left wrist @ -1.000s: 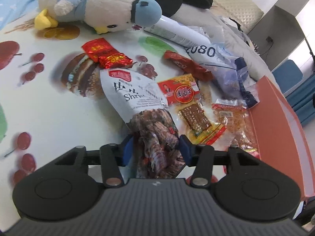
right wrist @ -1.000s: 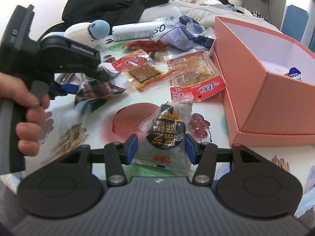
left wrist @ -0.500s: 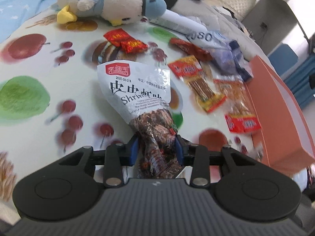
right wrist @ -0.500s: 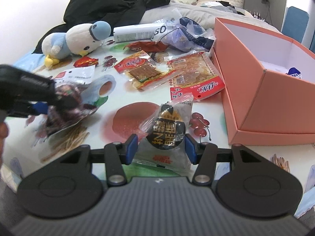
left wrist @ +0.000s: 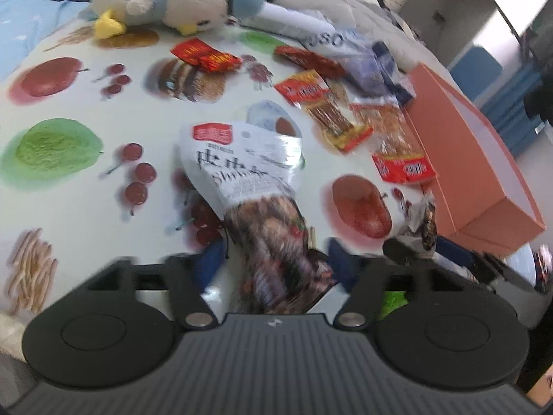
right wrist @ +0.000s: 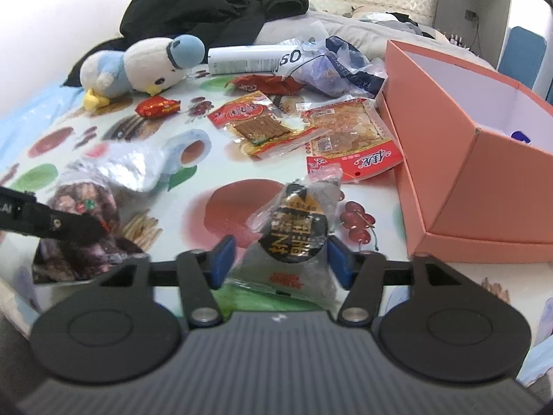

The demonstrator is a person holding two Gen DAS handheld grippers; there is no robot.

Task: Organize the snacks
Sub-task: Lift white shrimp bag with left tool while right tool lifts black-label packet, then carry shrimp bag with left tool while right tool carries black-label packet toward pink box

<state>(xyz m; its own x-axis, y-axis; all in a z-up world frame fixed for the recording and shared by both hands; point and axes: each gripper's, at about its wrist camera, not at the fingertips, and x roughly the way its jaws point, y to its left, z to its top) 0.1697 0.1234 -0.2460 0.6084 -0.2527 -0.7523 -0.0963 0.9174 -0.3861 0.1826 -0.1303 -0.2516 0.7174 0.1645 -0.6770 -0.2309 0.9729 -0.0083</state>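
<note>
A silver shrimp snack bag (left wrist: 249, 186) lies on the fruit-print tablecloth between the wide-open jaws of my left gripper (left wrist: 273, 263); it also shows in the right wrist view (right wrist: 103, 186) under the left gripper's finger (right wrist: 52, 223). My right gripper (right wrist: 280, 259) is open around a clear packet with a black label (right wrist: 297, 231), not squeezing it. An open orange box (right wrist: 477, 159) stands at the right; it also shows in the left wrist view (left wrist: 477, 159).
Several red and orange snack packets (right wrist: 262, 121) lie mid-table, with a crumpled plastic bag (right wrist: 335, 65) and white tube (right wrist: 249, 58) behind. A plush penguin (right wrist: 138, 65) and black clothing (right wrist: 214, 10) are at the back left.
My left gripper pulled the shrimp bag toward the near edge, then opened and let it go. The right gripper has stayed still around the black-label packet.
</note>
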